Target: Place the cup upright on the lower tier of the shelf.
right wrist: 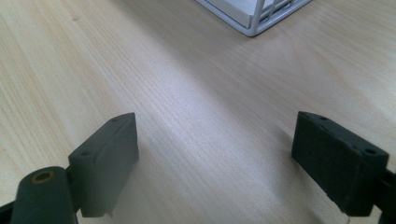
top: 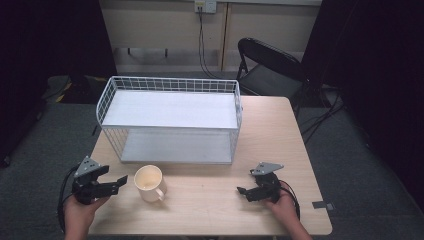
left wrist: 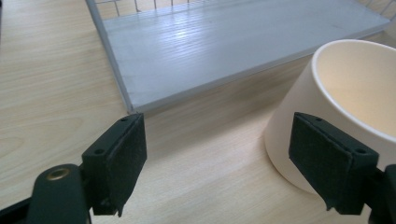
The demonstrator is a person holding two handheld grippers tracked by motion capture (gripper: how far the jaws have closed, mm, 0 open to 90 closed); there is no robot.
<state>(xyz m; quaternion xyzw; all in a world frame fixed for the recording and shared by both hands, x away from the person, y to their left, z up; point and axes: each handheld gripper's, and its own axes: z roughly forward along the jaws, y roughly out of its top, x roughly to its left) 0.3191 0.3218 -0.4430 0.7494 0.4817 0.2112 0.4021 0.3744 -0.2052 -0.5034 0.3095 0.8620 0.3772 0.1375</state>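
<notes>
Wooden table (top: 280, 145), grey carpet (top: 370, 165), folding chair (top: 267, 67)

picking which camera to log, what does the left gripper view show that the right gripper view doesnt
Left gripper view alone: the cream mug, close by its right-hand jaw, and the lower shelf board of the white wire rack.

Right gripper view alone: one bottom corner of the white wire rack, far off, with bare table between its jaws.

Shared: each looks along its own open gripper, the left gripper and the right gripper, over the same light wooden table, with nothing held.
</notes>
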